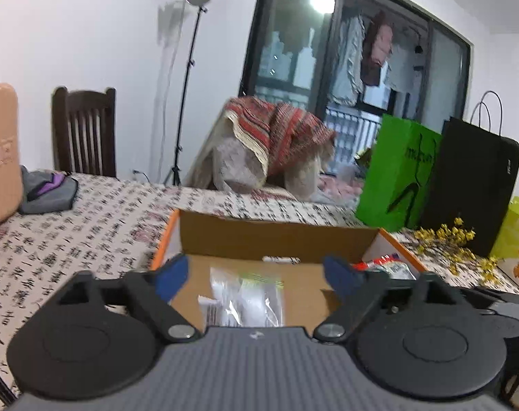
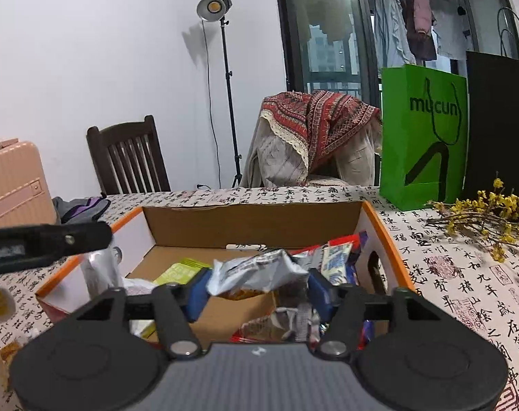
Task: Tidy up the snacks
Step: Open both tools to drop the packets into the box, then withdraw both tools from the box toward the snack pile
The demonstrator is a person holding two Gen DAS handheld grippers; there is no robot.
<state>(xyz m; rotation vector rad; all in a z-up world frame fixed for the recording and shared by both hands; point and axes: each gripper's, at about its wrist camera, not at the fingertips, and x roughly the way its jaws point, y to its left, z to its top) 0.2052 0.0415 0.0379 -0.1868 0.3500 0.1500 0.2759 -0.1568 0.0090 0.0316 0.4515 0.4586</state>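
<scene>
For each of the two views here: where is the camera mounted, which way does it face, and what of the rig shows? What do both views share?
Left wrist: sits on the left tongs, facing forward over the cardboard box; its blue fingers stand apart above a clear packet.
Right wrist: sits on the right tongs, facing the same box from its right side; its fingers pinch a silver snack bag. The left tongs' arm shows at left.
Shared: box, green bag, lamp stand, dark chair.
</scene>
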